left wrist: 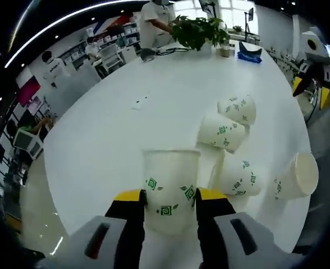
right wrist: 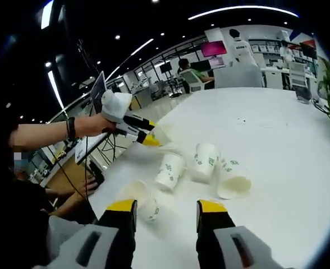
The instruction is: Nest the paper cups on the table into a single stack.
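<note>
The left gripper (left wrist: 169, 202) clenches an upright paper cup (left wrist: 171, 188) near its base, above the white table (left wrist: 114, 117); keep it level and lower it squarely into a mouth-up cup. The right gripper (right wrist: 166, 210) hangs released above four tipped cups (right wrist: 201, 168).

Five paper cups (left wrist: 170, 188) are counted on the table (left wrist: 120, 129); two grippers and one plant (left wrist: 198, 31) are seen.
</note>
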Action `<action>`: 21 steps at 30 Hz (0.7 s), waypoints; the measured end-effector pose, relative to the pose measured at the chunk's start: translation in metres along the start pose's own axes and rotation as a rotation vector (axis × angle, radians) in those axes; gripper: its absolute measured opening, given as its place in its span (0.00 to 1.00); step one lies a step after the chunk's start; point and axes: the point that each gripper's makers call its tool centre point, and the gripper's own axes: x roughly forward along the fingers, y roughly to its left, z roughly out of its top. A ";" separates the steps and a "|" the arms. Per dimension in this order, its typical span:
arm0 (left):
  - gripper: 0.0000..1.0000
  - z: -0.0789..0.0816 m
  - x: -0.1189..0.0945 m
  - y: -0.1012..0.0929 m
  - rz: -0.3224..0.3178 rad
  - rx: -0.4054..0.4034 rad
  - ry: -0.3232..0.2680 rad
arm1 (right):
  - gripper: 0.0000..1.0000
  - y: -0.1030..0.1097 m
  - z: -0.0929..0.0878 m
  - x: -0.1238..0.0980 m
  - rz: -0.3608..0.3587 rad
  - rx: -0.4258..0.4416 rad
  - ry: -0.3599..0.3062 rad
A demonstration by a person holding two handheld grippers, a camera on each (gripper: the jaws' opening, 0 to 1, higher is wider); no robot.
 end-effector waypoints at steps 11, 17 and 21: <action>0.34 0.018 -0.034 -0.030 -0.019 0.062 -0.074 | 0.41 0.023 0.045 0.025 0.080 -0.104 -0.012; 0.34 0.031 -0.049 -0.054 -0.033 0.104 -0.107 | 0.40 0.034 0.071 0.033 0.116 -0.139 -0.034; 0.34 0.044 -0.059 -0.083 -0.046 0.142 -0.132 | 0.40 0.041 0.078 0.041 0.141 -0.153 -0.035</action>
